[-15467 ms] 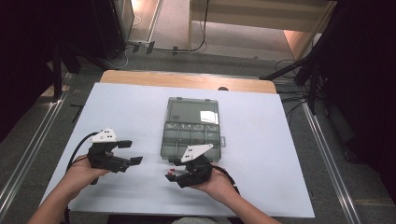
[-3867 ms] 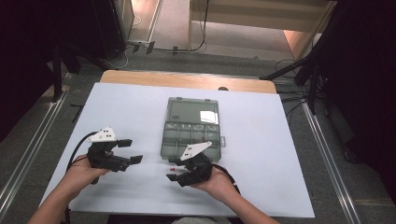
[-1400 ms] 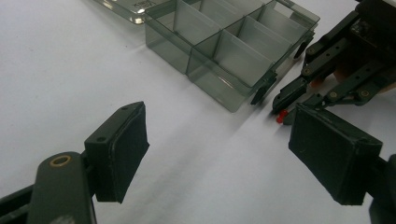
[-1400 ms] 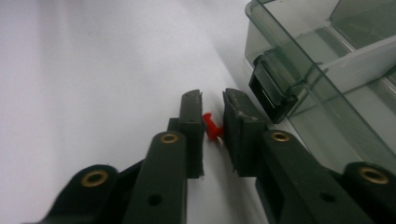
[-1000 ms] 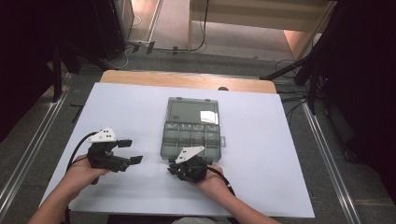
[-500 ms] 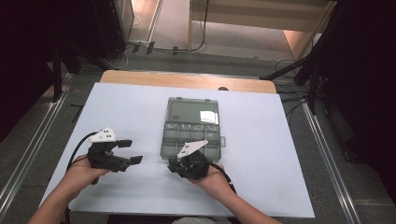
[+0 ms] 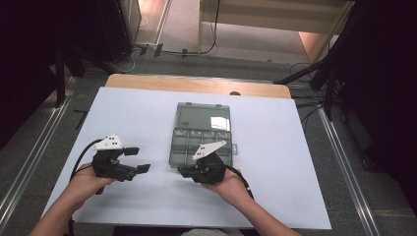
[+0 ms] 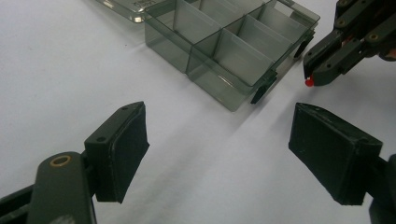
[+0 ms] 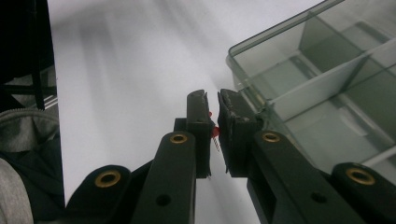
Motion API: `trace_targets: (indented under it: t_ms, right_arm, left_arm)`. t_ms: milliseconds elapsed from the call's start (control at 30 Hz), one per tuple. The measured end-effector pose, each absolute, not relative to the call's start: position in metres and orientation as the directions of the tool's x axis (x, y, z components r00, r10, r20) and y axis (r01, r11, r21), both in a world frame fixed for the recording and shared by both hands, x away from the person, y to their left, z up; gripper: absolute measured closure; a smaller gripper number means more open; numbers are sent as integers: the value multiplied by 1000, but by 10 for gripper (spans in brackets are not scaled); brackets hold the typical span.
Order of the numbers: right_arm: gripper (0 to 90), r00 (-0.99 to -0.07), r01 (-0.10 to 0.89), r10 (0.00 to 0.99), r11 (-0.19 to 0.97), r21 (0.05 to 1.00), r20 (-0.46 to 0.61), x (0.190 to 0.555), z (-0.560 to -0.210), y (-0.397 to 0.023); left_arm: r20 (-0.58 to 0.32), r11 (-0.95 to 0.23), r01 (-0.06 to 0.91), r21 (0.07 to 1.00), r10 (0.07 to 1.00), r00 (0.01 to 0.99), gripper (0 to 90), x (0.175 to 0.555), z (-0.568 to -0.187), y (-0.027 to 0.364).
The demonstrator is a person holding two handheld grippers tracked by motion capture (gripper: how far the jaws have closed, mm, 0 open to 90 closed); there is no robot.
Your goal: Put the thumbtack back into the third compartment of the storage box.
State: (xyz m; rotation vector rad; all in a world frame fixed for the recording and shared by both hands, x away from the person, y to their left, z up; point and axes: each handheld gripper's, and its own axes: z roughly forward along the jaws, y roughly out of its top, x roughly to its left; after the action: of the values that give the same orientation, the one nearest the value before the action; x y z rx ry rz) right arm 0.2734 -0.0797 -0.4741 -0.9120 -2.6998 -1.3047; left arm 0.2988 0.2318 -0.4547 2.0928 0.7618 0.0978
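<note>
The right gripper [image 7: 184, 171] hangs just at the near edge of the clear box [image 7: 203, 134], its jaws almost together and pinched on a small red-headed pin [image 9: 214, 134]. In the right gripper view the red head sits squeezed between the two black pads, with a thin shaft (it looks threaded, though it is too small to be sure) running down through the narrow gap. From the left gripper view the same red tip [image 8: 308, 82] peeks out at the end of those jaws, just beside the box's near corner and above the white table [image 7: 137, 118].

Over on the other side, the left gripper [image 7: 136, 160] rests low in the person's left hand [image 7: 86, 179], well apart from the box. Its jaws stand wide, with bare white table between the pads and nothing in them.

The box lies open in the middle of the table, lid folded back flat on the far side. Its tray is split by thin walls into several compartments, and those in clear sight look empty. A dark latch [image 8: 263, 87] sticks out from the near wall, close to where the pin is held. The right hand [image 7: 231, 183] grips its tool from below and behind.
</note>
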Motion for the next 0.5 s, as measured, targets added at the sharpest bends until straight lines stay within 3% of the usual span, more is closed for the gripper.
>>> trace_targets:
  t_ms: [500]
  right_arm:
    - [842,-788,547,556,435,716,264,284,-461,-102]
  left_arm:
    - [-204,-428,481,765,548,811,192,299,-456,230]
